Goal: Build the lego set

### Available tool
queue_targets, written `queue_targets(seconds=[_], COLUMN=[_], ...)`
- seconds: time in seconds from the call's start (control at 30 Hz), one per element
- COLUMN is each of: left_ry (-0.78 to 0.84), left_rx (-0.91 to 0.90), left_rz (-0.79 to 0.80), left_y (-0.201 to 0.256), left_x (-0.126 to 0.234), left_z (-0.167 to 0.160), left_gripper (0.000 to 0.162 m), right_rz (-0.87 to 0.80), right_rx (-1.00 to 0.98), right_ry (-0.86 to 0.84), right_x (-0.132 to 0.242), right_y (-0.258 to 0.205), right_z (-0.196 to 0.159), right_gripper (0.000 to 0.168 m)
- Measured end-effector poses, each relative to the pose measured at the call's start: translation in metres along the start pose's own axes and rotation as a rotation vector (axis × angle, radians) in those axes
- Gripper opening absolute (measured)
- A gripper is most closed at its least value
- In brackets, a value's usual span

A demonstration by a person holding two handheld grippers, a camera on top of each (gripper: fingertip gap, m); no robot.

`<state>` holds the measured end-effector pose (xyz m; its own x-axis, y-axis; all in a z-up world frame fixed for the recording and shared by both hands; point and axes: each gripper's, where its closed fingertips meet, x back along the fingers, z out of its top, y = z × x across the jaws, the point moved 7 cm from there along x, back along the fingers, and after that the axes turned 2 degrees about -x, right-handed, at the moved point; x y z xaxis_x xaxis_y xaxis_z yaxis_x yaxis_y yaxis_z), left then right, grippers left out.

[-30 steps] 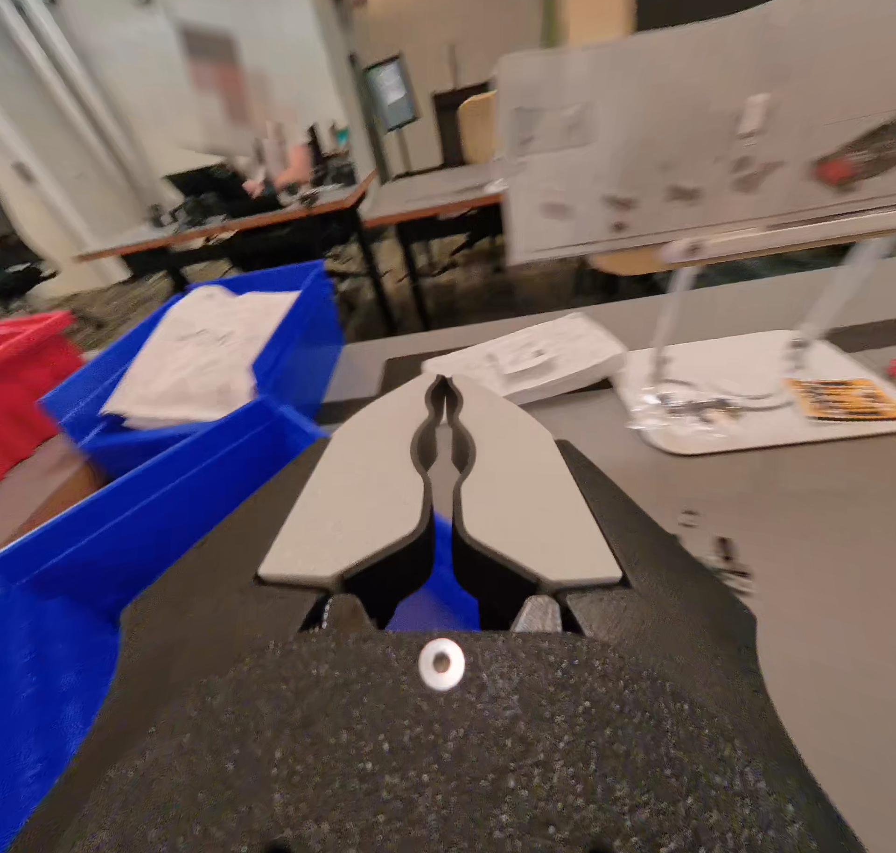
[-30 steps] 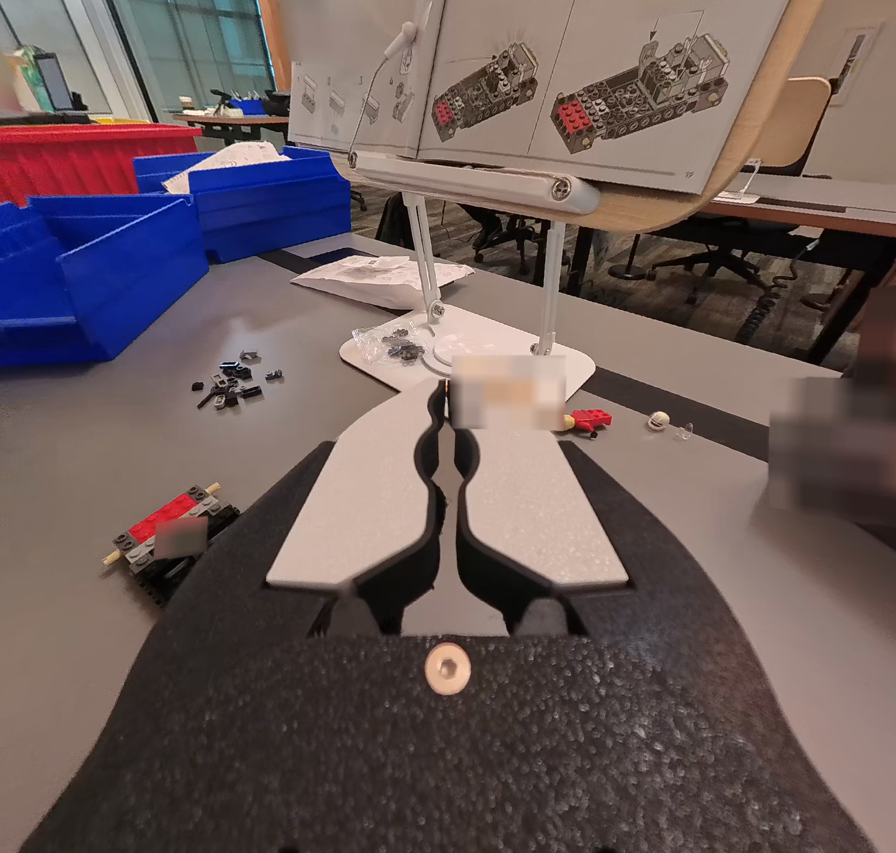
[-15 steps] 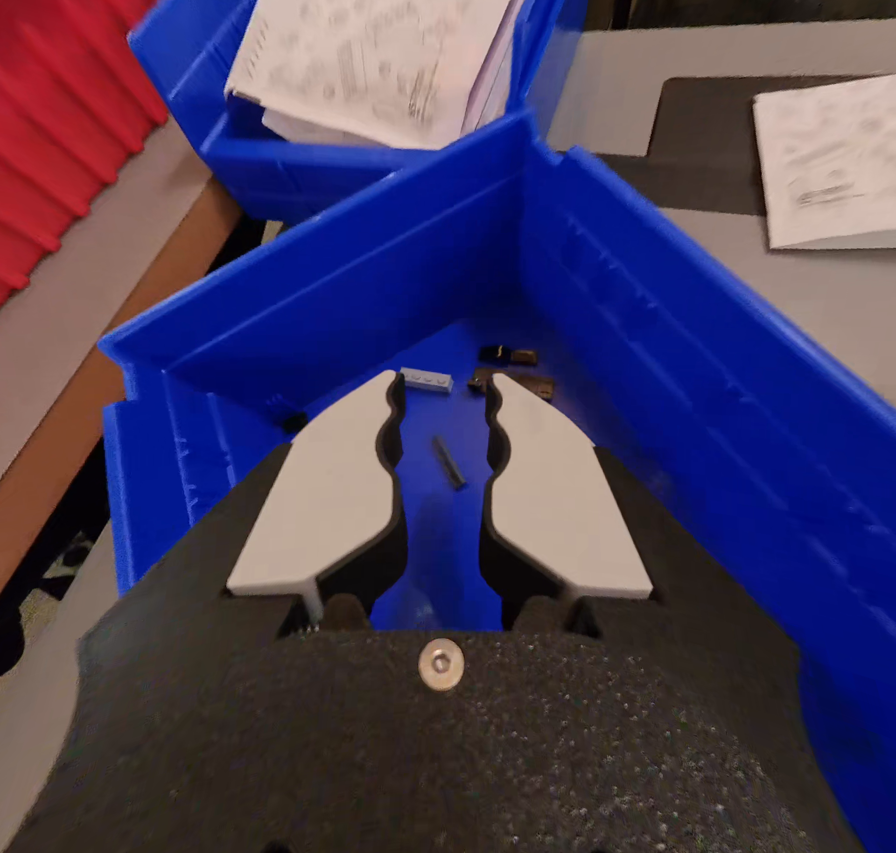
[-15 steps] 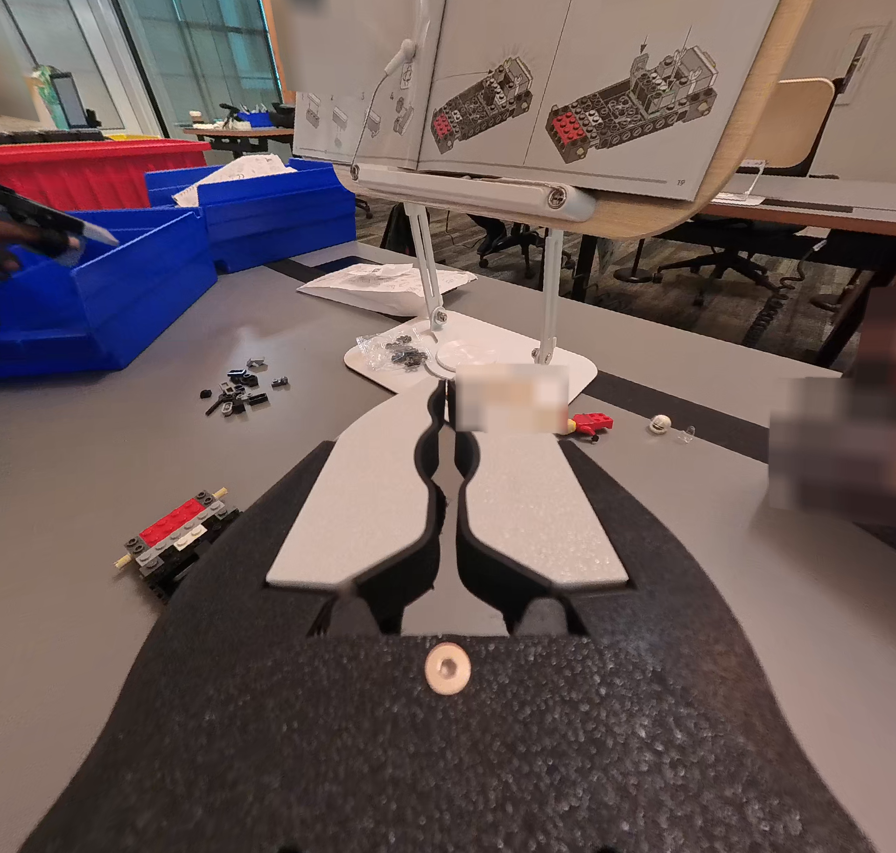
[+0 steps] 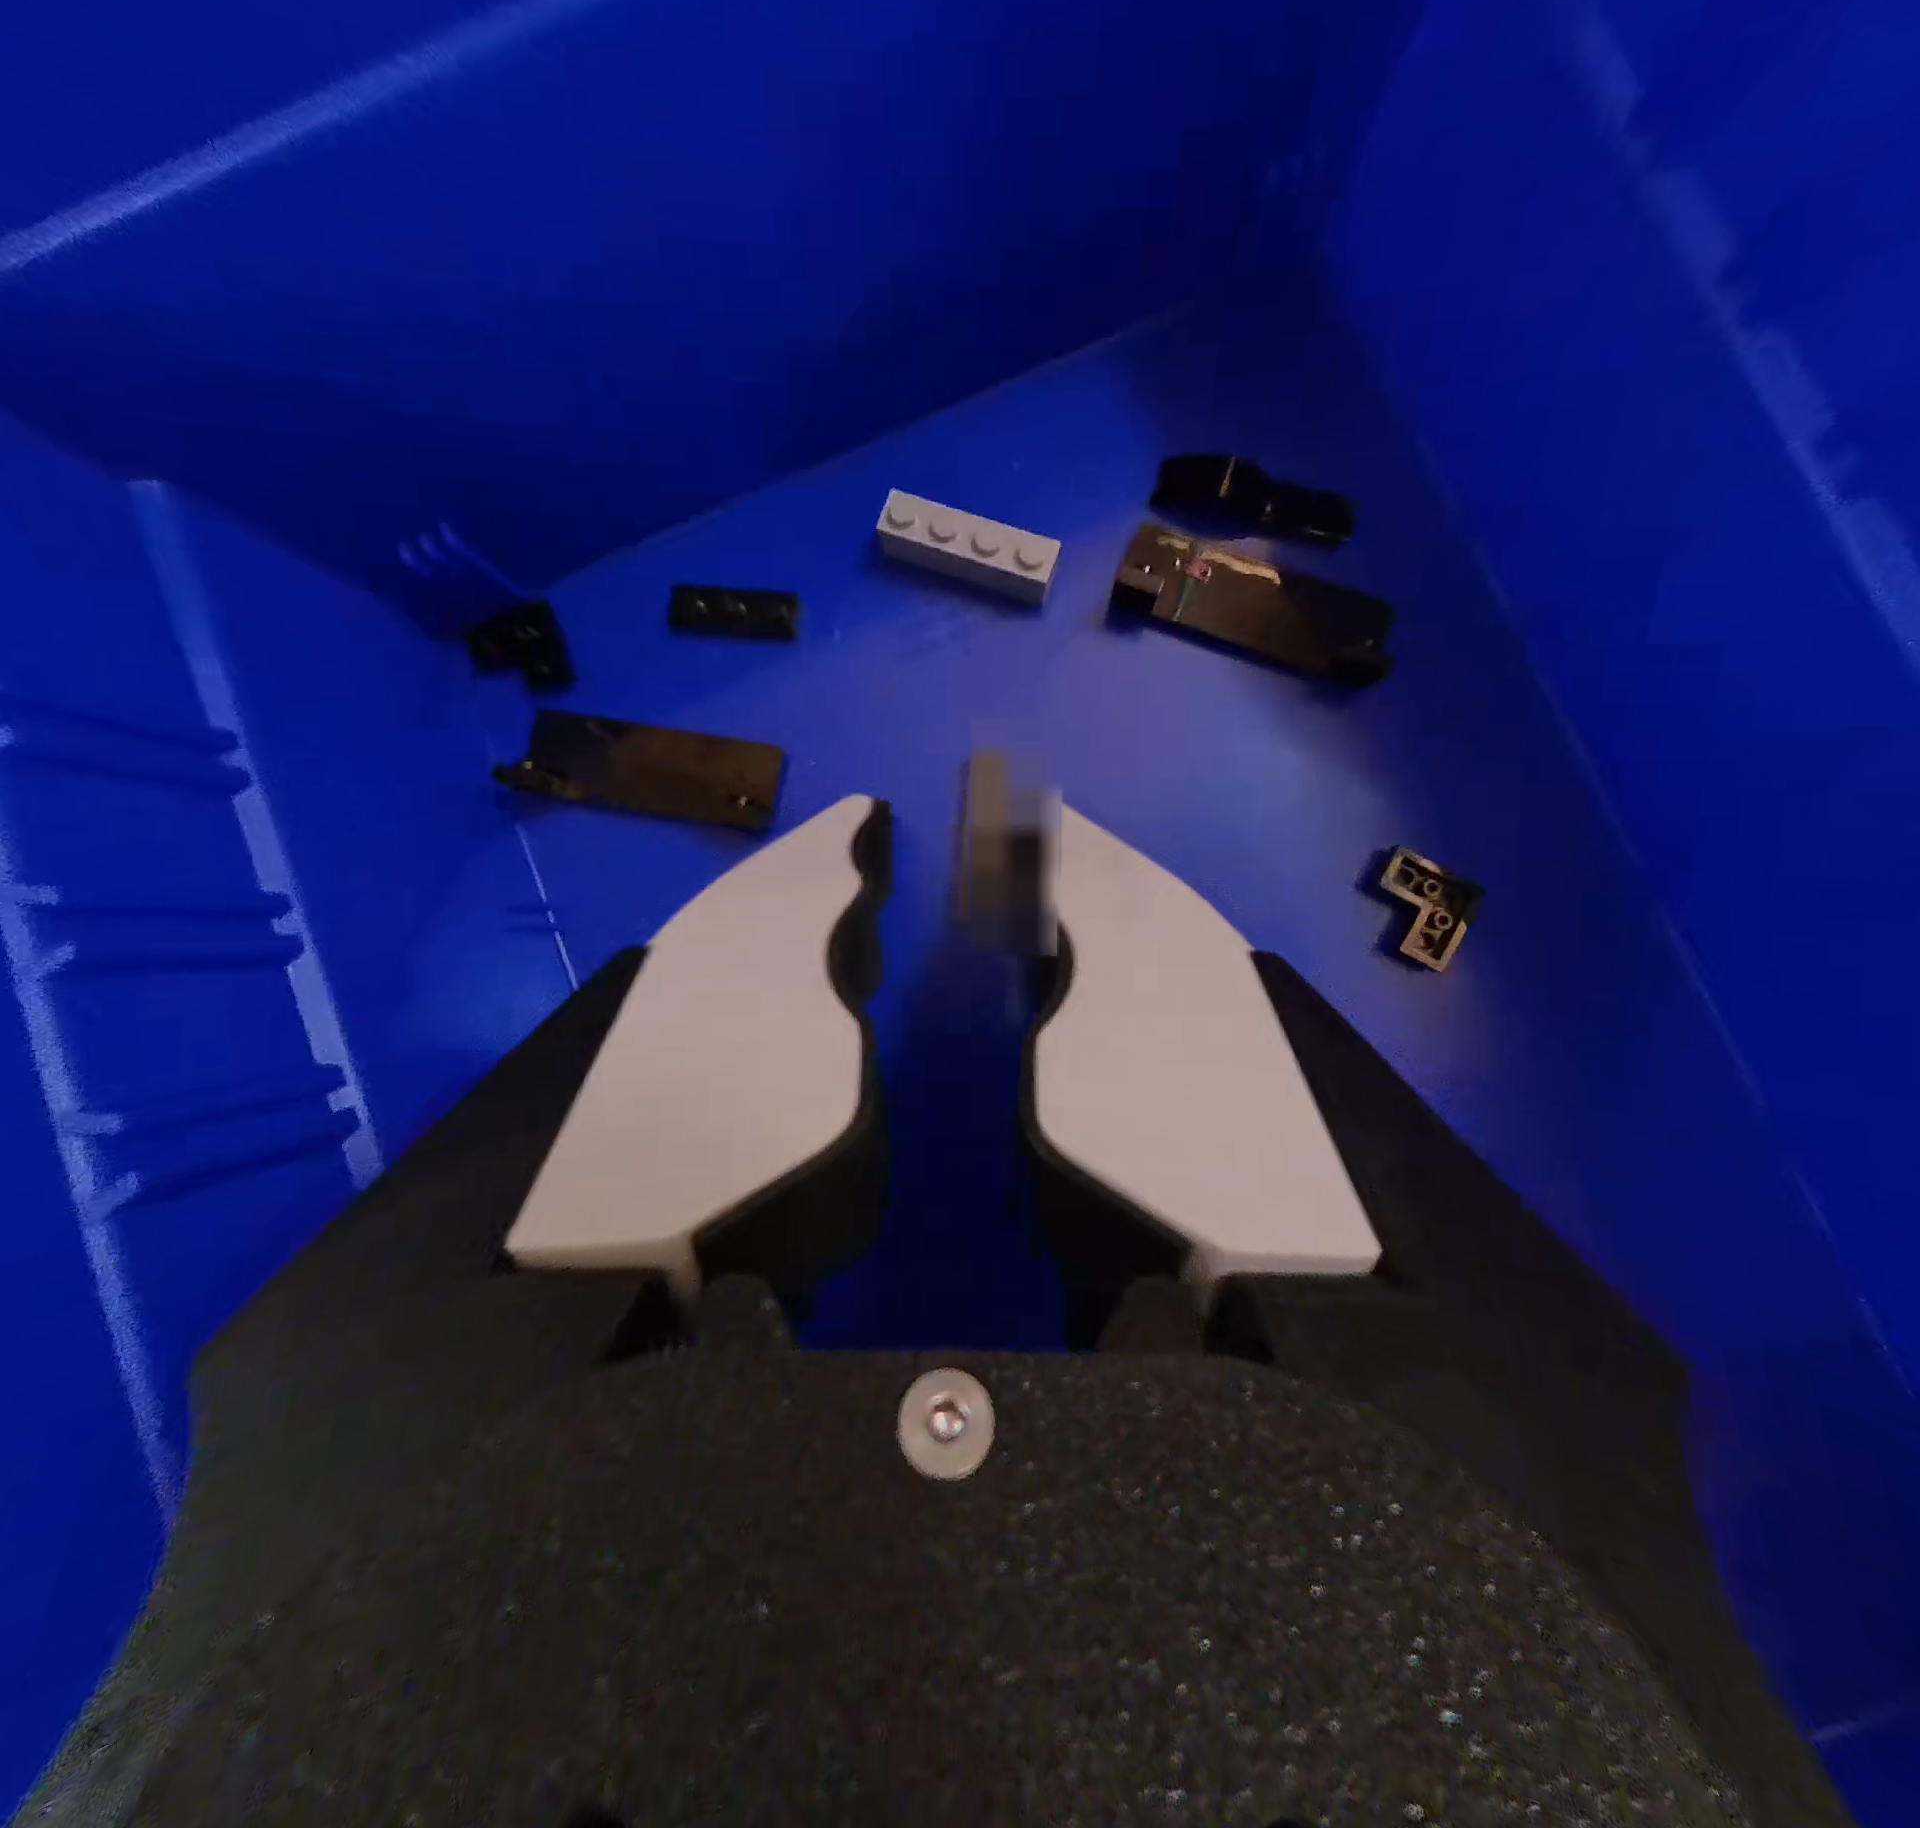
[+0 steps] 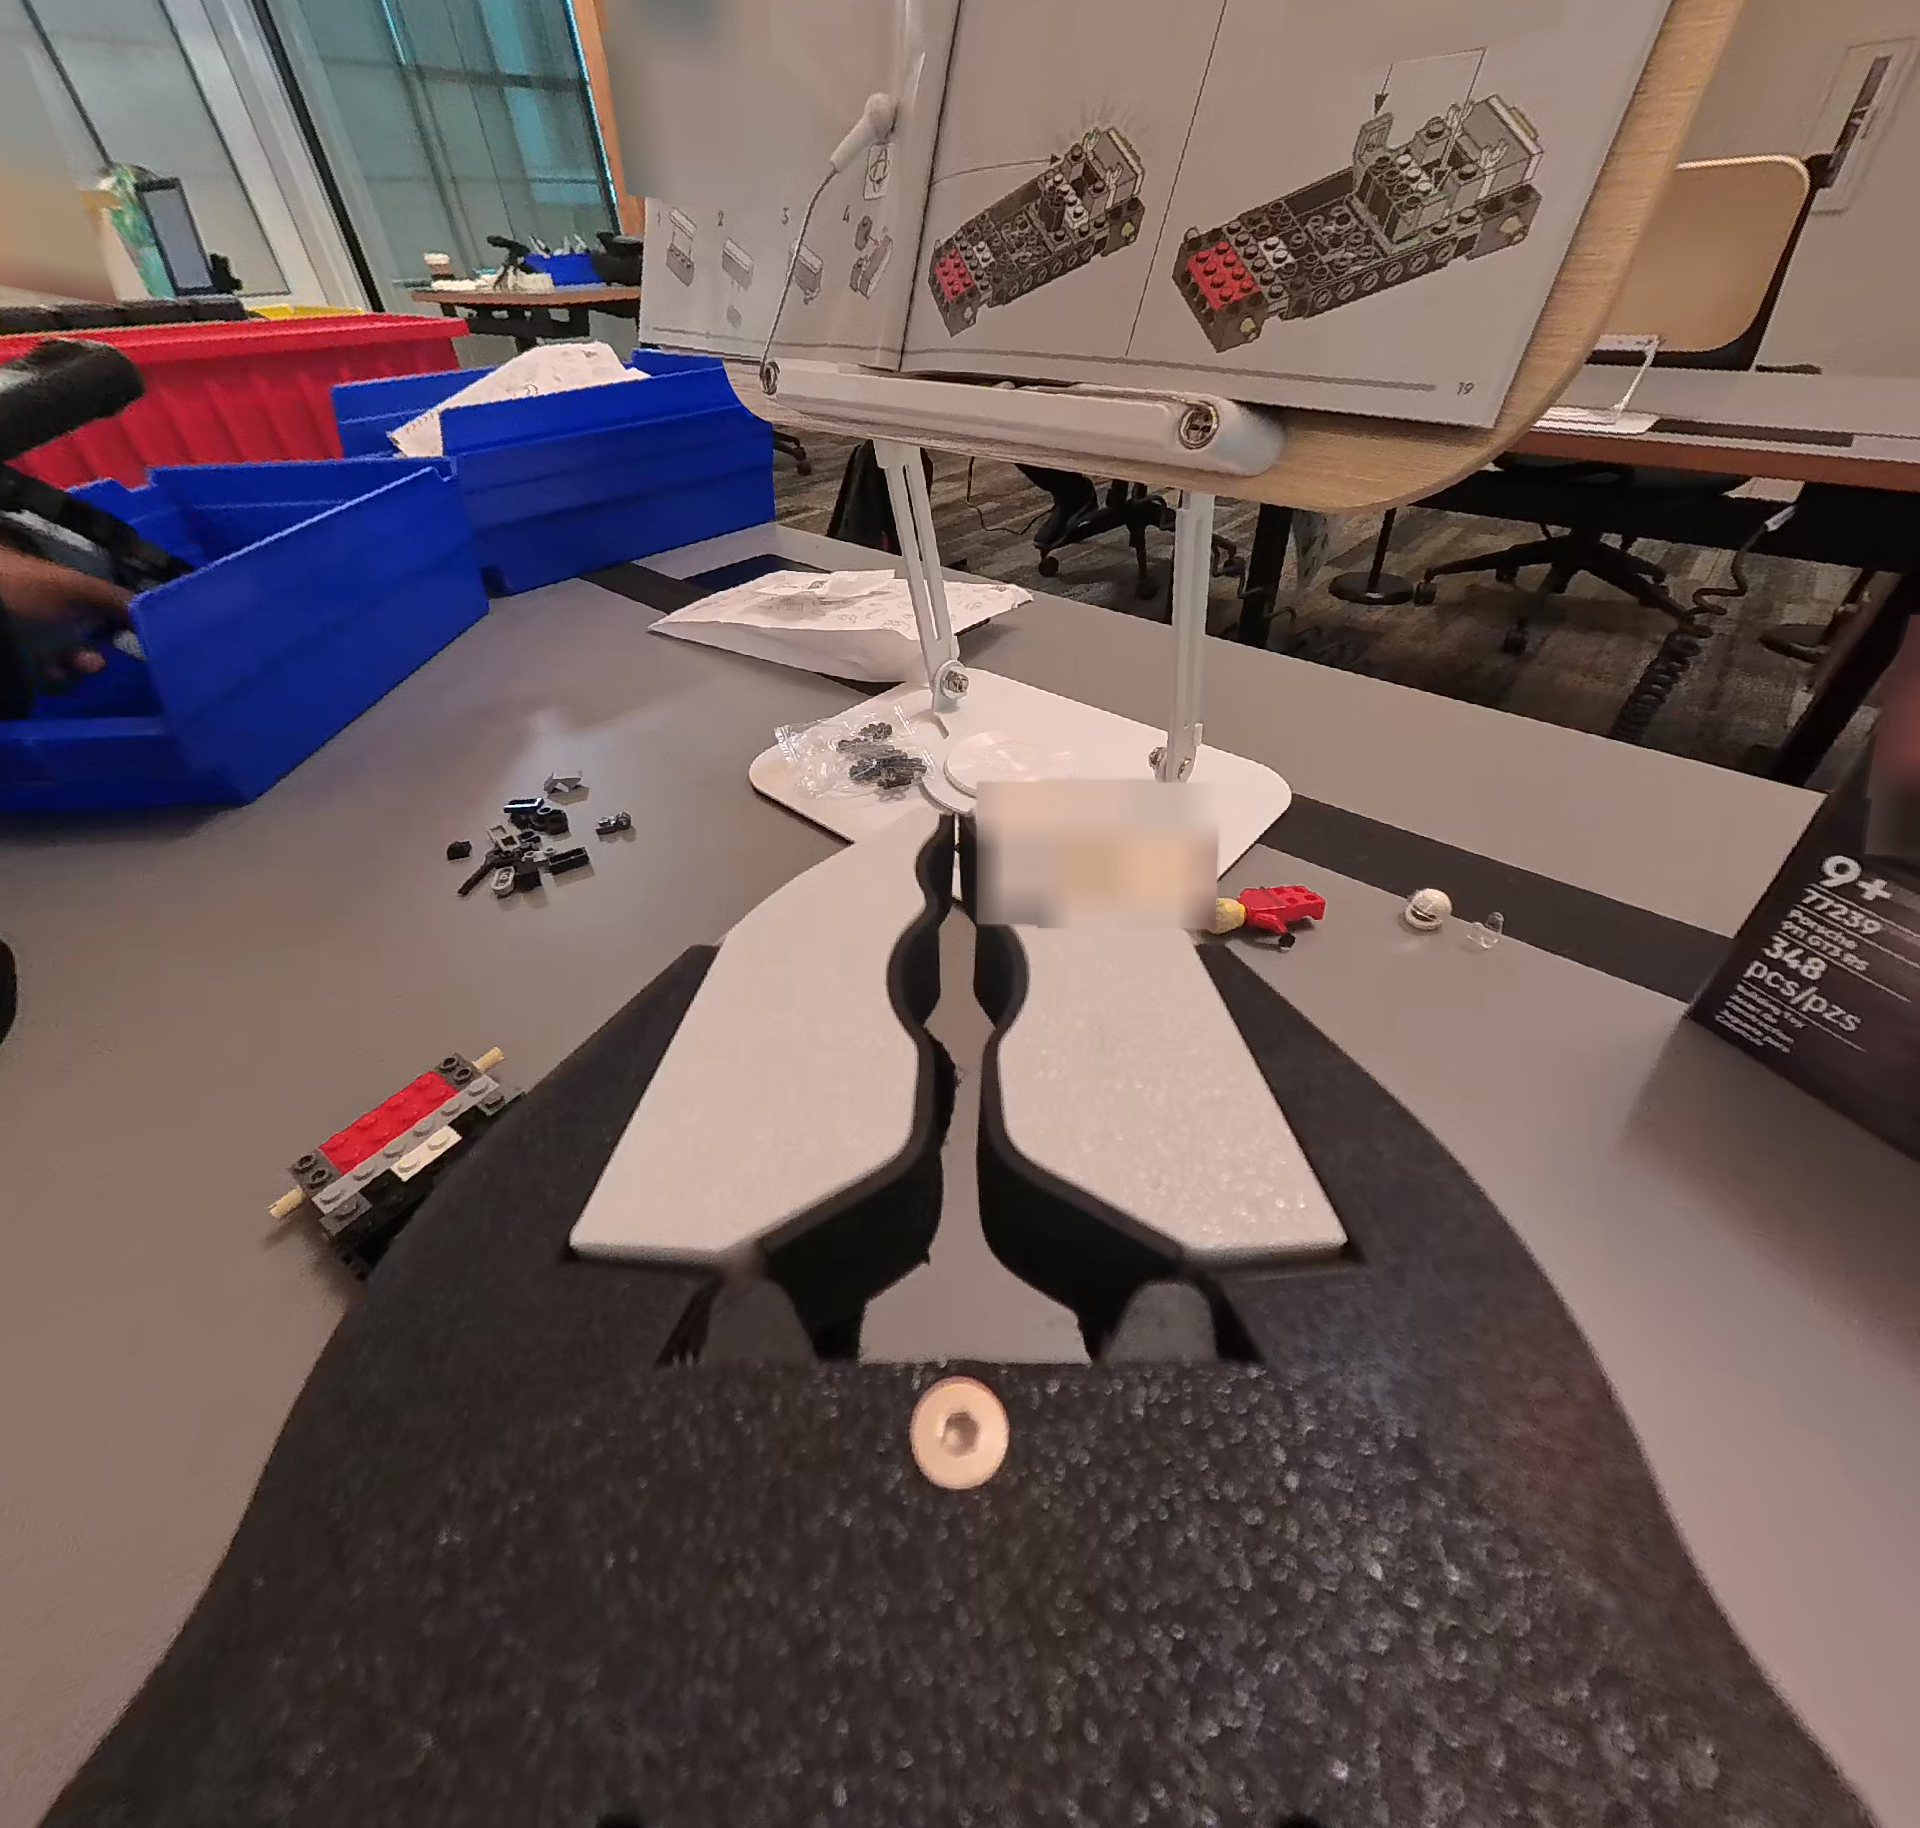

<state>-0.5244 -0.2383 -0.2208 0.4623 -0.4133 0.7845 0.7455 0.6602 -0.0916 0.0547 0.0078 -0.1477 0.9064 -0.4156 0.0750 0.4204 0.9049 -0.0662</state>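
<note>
Blue plastic walls now fill the left wrist view: the left gripper (image 5: 966,833), seen half a second earlier above the rim of the blue bin (image 5: 727,220), has been lowered deep inside it. Its jaws are held parted with nothing gripped, and a slim dark piece (image 5: 992,843), partly blurred, lies between the tips. Beyond them on the bin floor lie a grey brick (image 5: 968,549), flat black plates (image 5: 639,768) and a small angled piece (image 5: 1425,908). The right gripper (image 6: 954,843) is seen unmoved over the grey table (image 6: 260,947), its jaws nearly closed and empty. The half-built red and black model (image 6: 400,1150) rests on the table at its left, near the loose dark parts (image 6: 525,843) and the instruction booklet (image 6: 1195,168) on its stand.
</note>
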Motion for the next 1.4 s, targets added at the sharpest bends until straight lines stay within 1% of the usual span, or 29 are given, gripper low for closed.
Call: queue_targets(seconds=[0.03,0.17,0.23,0.27,0.3,0.33,0.47,0.53,0.6,0.67,0.77,0.9,0.93,1.1,1.13,1.2,1.27,1.33,1.4], left_ry=[-0.008,-0.006,0.006,-0.005,-0.007,0.005,0.086,0.105,0.077,0.03,-0.048,-0.095,-0.1,-0.117,-0.118,-0.093,-0.025,0.062,0.173], left_rx=[-0.004,0.039,0.029,0.015,0.001,-0.012,-0.04,-0.029,-0.005,0.029,0.125,0.167,0.167,0.147,0.146,0.145,0.132,0.088,-0.001], left_rz=[-0.007,-0.006,-0.013,-0.038,-0.058,-0.068,-0.034,-0.027,-0.031,-0.029,-0.046,-0.081,-0.088,-0.095,-0.093,-0.085,-0.099,-0.135,-0.228], left_y=[0.0,-0.002,0.001,0.004,0.007,0.009,0.008,0.006,0.003,-0.003,-0.012,-0.015,-0.014,-0.013,-0.014,-0.015,-0.011,-0.001,0.022], left_x=[0.0,0.007,0.014,0.018,0.022,0.027,0.038,0.033,0.019,0.001,-0.021,-0.03,-0.03,-0.028,-0.027,-0.022,-0.009,0.014,0.046], left_z=[-0.001,-0.004,-0.006,-0.007,-0.008,-0.006,0.018,0.032,0.042,0.047,0.046,0.045,0.046,0.045,0.044,0.044,0.048,0.056,0.067], left_gripper=[0.008,0.007,0.007,0.009,0.017,0.021,0.03,0.032,0.034,0.035,0.036,0.029,0.024,0.023,0.011,0.009,0.009,0.008,0.009], right_rz=[0.0,-0.001,-0.001,0.0,0.001,0.001,0.005,0.006,0.008,0.007,0.007,0.009,0.01,0.013,0.013,0.012,0.011,0.014,0.015], right_rx=[0.0,-0.003,-0.005,-0.006,-0.007,-0.009,-0.015,-0.013,-0.013,-0.016,-0.016,-0.026,-0.029,-0.03,-0.03,-0.029,-0.027,-0.028,-0.026], right_ry=[0.0,0.001,-0.001,-0.002,-0.004,-0.006,-0.015,-0.018,-0.022,-0.022,-0.022,-0.031,-0.033,-0.035,-0.033,-0.028,-0.023,-0.023,-0.024], right_x=[0.0,0.0,0.0,0.0,0.0,-0.001,-0.002,-0.002,-0.002,-0.002,-0.002,-0.003,-0.003,-0.003,-0.002,-0.002,-0.001,-0.001,-0.001], right_y=[0.0,0.001,0.001,0.001,0.001,0.001,0.001,0.001,0.001,0.001,0.002,0.004,0.004,0.004,0.004,0.004,0.004,0.003,0.002], right_z=[0.0,0.0,0.0,-0.001,-0.001,-0.002,-0.004,-0.004,-0.004,-0.004,-0.004,-0.006,-0.006,-0.006,-0.005,-0.004,-0.003,-0.003,-0.003], right_gripper=[0.0,0.0,0.0,0.0,0.0,0.0,0.0,0.0,0.0,0.0,0.0,0.0,0.0,0.0,0.0,0.0,0.0,0.0,0.0])
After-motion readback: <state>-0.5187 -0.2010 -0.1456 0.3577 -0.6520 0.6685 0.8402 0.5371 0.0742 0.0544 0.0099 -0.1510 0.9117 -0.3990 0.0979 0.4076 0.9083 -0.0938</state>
